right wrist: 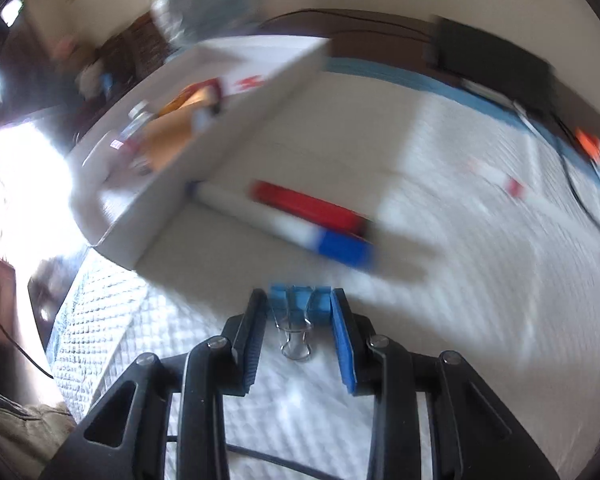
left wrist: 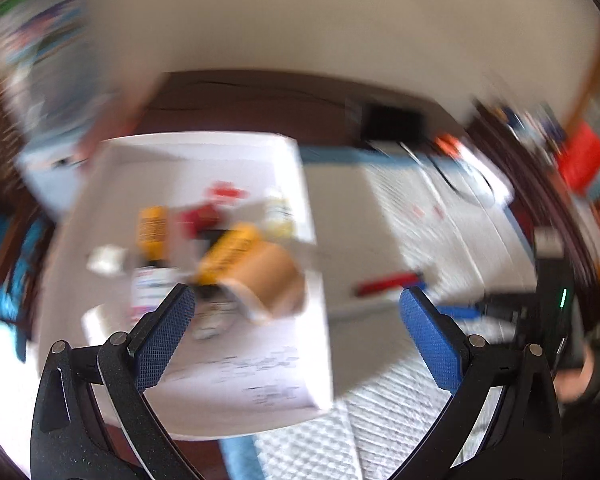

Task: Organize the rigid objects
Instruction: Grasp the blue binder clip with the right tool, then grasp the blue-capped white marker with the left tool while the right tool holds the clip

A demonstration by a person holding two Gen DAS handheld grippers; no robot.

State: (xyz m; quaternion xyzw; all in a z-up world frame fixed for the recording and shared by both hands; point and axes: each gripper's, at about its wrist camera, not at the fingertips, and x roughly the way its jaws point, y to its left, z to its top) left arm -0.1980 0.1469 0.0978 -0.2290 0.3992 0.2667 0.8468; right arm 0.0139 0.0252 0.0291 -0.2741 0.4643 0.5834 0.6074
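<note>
blue binder clip (right wrist: 300,300), wire handles toward camera | clamped in right hand-held gripper (right wrist: 299,307) over quilted surface (right wrist: 440,152) | left hand-held gripper (left wrist: 296,300) spread wide, empty, above white box (left wrist: 292,148)

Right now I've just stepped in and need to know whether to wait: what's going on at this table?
A person is sorting small items into a white cardboard box with two handheld grippers. The right gripper is shut on a blue binder clip over the white quilted mat. The left gripper is open and empty above the box. A red marker and a white marker with a blue cap lie beside the box.
</note>
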